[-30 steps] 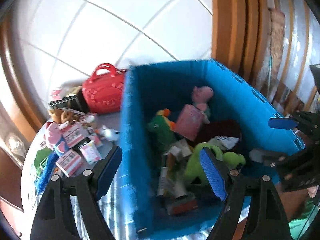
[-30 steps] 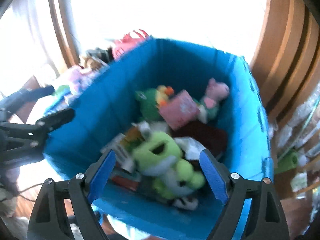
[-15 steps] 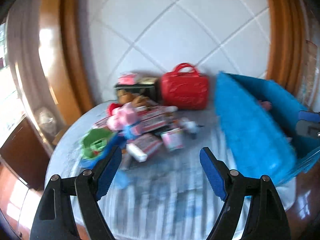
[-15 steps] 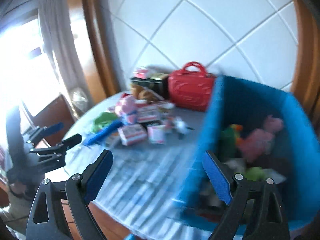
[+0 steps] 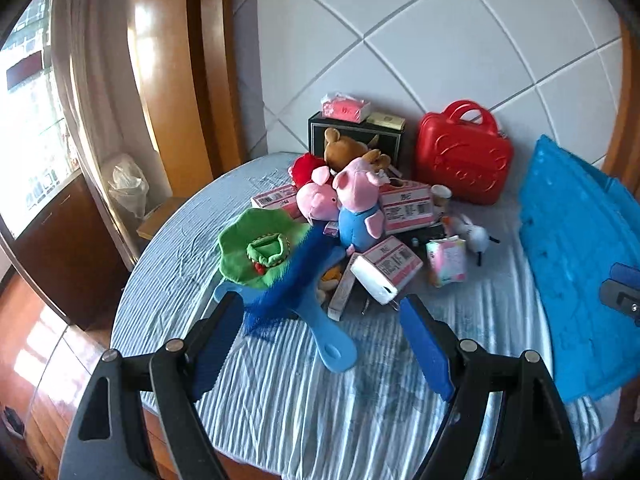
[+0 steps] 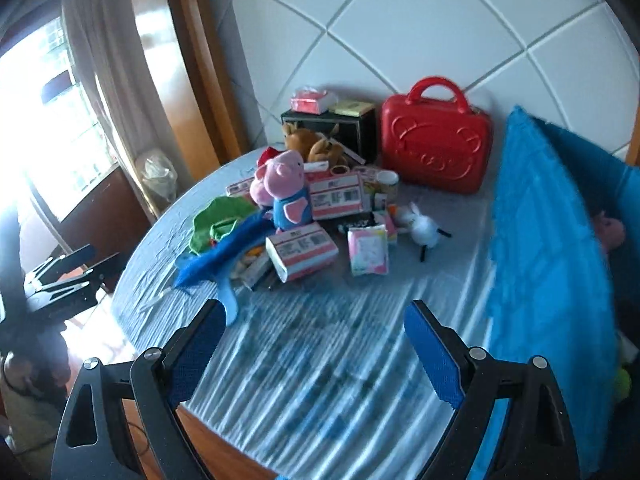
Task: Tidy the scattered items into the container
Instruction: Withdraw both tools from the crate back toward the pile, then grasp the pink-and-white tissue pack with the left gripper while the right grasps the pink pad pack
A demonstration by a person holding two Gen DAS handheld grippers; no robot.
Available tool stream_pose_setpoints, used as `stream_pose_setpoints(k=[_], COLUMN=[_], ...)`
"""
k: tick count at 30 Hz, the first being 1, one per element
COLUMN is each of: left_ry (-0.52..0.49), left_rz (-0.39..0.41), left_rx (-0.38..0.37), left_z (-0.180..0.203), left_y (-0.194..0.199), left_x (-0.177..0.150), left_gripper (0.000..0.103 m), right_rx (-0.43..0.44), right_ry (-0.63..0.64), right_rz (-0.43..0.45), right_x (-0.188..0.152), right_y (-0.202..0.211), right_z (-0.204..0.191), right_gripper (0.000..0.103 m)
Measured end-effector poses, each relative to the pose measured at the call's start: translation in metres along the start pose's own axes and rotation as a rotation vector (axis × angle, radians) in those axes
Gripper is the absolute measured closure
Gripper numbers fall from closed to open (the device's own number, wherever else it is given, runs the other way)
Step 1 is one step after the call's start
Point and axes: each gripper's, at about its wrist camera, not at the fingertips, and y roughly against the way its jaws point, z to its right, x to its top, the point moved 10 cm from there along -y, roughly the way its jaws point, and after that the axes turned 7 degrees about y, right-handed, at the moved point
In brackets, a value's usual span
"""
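Observation:
A pile of items lies mid-table: a pink pig plush [image 5: 356,196] [image 6: 286,184], a green plush [image 5: 256,248] [image 6: 218,220], a blue brush [image 5: 304,292] [image 6: 224,258], pink-and-white boxes [image 5: 386,268] [image 6: 302,252], a pink packet [image 5: 446,262] [image 6: 368,250] and a small white toy [image 5: 474,236] [image 6: 424,224]. The blue fabric bin [image 5: 576,248] [image 6: 548,248] stands at the right. My left gripper [image 5: 324,344] is open and empty, just short of the brush. My right gripper [image 6: 316,352] is open and empty over bare cloth.
A red case [image 5: 464,160] [image 6: 434,148], a black box [image 5: 356,136] with small boxes on top and a brown plush [image 5: 348,148] stand at the back against the tiled wall. The round table has a striped blue cloth [image 5: 320,400]; its edge is near.
Both grippers swung left, away from above the bin's inside, and now face the pile on the table. Both stayed open and empty.

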Motion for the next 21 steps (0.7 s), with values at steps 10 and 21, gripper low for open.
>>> stream_pose_setpoints(k=[10, 21], left_ry=[-0.046, -0.185], left_rz=[-0.113, -0.265], left_rx=[-0.005, -0.070], left_z=[0.051, 0.104], left_y=[-0.119, -0.247], left_x=[-0.002, -0.006], left_gripper=[0.023, 0.023], right_rx=[-0.015, -0.080], right_ry=[-0.061, -0.184], right_rz=[-0.119, -0.205], right_x=[-0.002, -0.022], right_y=[-0.128, -0.196], right_z=[0.055, 0.094], right_gripper=[0.011, 0.011])
